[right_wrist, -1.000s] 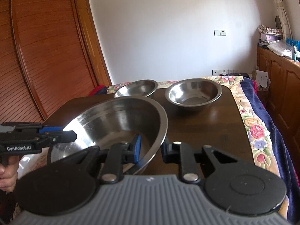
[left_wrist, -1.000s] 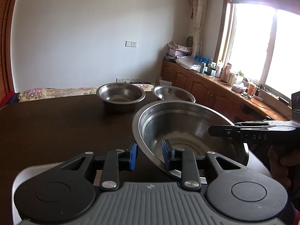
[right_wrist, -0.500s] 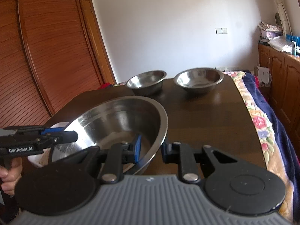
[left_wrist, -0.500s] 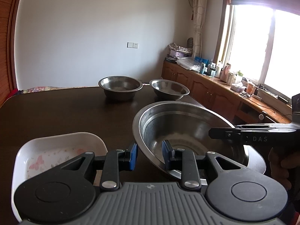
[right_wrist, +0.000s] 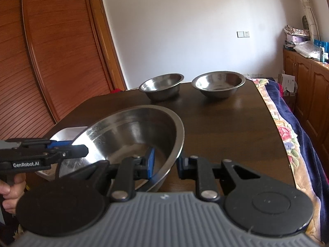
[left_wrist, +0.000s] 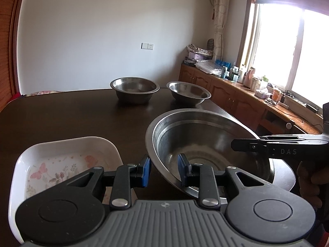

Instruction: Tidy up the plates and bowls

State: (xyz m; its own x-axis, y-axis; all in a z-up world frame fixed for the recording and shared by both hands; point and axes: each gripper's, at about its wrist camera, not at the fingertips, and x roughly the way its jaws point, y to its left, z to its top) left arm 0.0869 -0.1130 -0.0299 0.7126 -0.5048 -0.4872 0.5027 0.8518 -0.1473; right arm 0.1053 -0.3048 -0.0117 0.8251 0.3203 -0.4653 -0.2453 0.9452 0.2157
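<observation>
Now you are gripping the large steel bowl (left_wrist: 205, 144) from both sides: your left gripper (left_wrist: 163, 171) is straddling its near rim, one pad inside, one outside, closed on it; your right gripper (right_wrist: 164, 165) is pinching the opposite rim likewise. The bowl is hanging tilted over the dark table (left_wrist: 72, 113). Counted: three steel bowls, two small bowls (left_wrist: 134, 89) (left_wrist: 188, 92) sitting side by side at the far edge, and one white floral dish (left_wrist: 61, 162) lying beside the left fingers.
</observation>
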